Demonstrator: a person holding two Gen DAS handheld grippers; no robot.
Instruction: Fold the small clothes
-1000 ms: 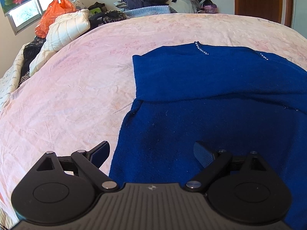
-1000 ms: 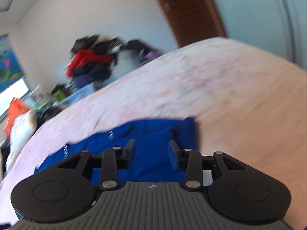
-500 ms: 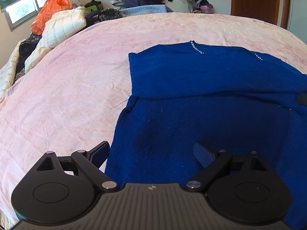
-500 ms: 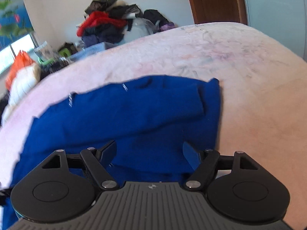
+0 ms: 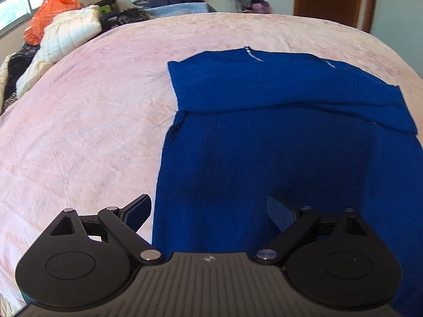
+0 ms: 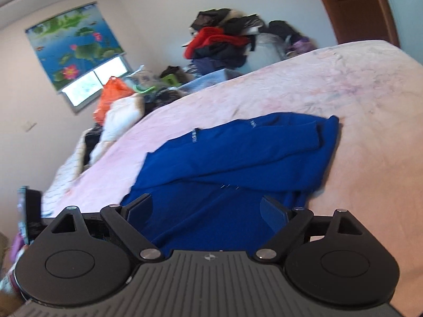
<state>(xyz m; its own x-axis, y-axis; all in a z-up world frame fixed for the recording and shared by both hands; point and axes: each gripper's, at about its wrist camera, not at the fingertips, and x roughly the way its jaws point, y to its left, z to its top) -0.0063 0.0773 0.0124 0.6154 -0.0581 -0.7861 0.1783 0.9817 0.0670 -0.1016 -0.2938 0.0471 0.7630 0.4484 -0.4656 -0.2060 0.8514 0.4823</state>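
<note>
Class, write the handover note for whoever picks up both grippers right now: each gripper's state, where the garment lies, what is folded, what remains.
Left gripper: open, empty, over the near left edge of the blue sweater.
Right gripper: jaws have just been opening; now wide, nothing pinched, above the sweater's near right part.
Sweater: flat on the pink bedspread, neckline at the far side.
Done: a sleeve is folded across the upper body.
Left: probably fold the body up, then tidy the bunched right edge.
</note>
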